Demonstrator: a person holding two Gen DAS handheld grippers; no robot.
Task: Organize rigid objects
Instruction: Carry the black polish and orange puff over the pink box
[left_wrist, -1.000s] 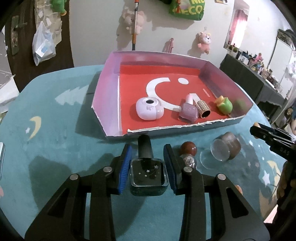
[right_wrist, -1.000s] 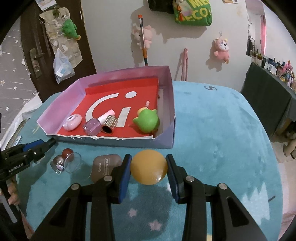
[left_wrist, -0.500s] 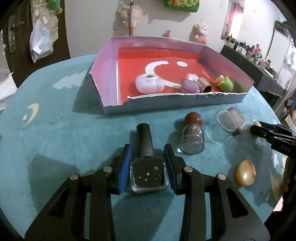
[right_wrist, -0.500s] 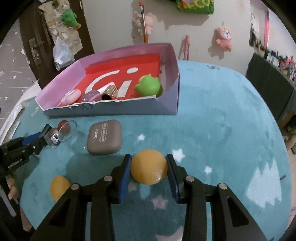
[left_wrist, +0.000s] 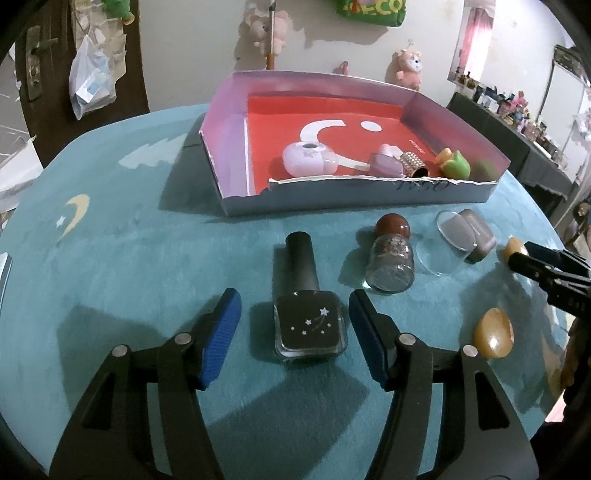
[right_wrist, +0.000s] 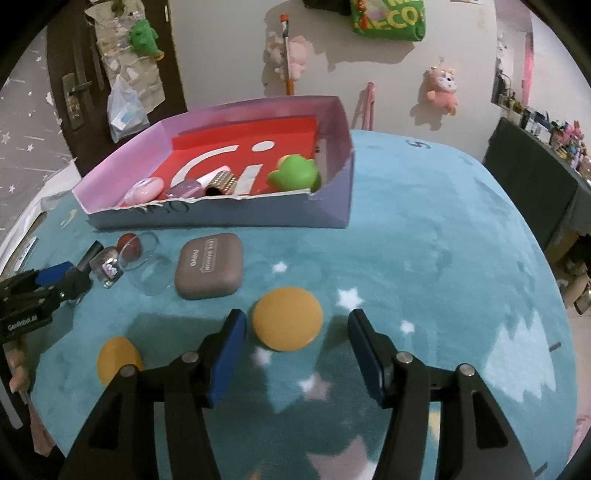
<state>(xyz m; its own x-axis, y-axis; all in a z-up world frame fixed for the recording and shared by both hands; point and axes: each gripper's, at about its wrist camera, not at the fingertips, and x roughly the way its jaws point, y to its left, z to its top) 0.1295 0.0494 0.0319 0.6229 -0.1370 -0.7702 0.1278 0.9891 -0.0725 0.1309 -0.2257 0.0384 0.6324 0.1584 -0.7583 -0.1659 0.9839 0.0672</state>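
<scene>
Both units identical: left gripper (left_wrist: 293, 332) and right gripper (right_wrist: 295, 352) have black plastic frames, ribbed blue pads (left_wrist: 221, 334), silver pivot screws. White lettering on the left one's side.

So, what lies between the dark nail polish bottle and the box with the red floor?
Only bare teal cloth. In the left wrist view, the dark nail polish bottle points its cap toward the box, and nothing lies between them.
</scene>
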